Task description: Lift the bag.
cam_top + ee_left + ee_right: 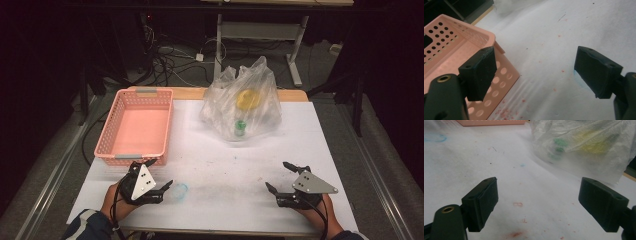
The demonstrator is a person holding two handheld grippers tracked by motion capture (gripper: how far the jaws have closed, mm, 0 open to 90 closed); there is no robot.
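A clear plastic bag [242, 104] stands at the back middle of the white table, holding a yellow object [248, 99] and a green one [240, 127]. The bag [584, 142] lies ahead and to the right in the right gripper view. A pink perforated basket [135, 126] sits at the left, empty inside. My left gripper [158, 175] is open near the front edge, just off the basket's near right corner [499, 72]. My right gripper [280, 176] is open at the front right, over bare table, with nothing between its jaws.
A faint blue ring mark [181, 190] lies on the table [220, 165] by the left gripper. Red and blue stains dot the white cover [516, 205]. Beyond the table stand a desk frame [260, 30] and floor cables [170, 60].
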